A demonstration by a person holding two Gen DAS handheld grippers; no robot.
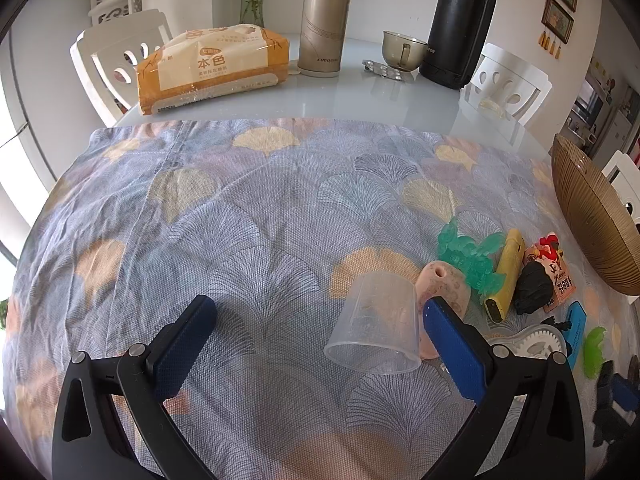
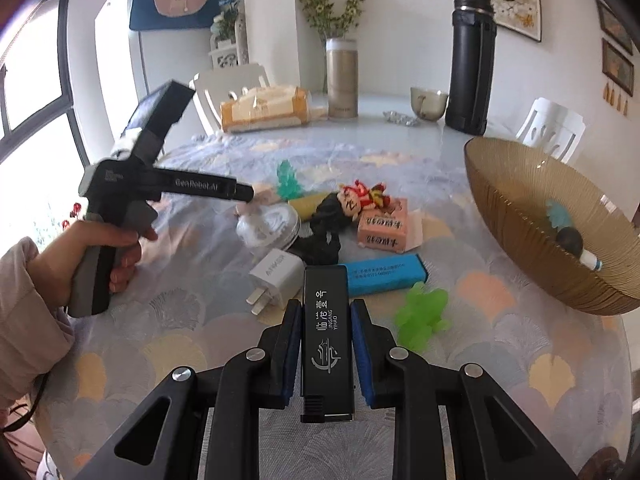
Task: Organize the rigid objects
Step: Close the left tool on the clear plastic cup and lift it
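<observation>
My left gripper is open low over the patterned cloth. A clear plastic cup lies on its side between the fingers, close to the right finger. My right gripper is shut on a black rectangular box with white lettering, held above the table. A brown ribbed glass bowl stands to the right and holds a few small items. A pile of small objects lies mid-table: a pink box, a doll, a blue box, a white charger, a green toy.
At the back stand a tissue pack, a gold thermos, a black flask and a glass cup. White chairs ring the table. In the left view a yellow tube and a green figure lie right of the cup.
</observation>
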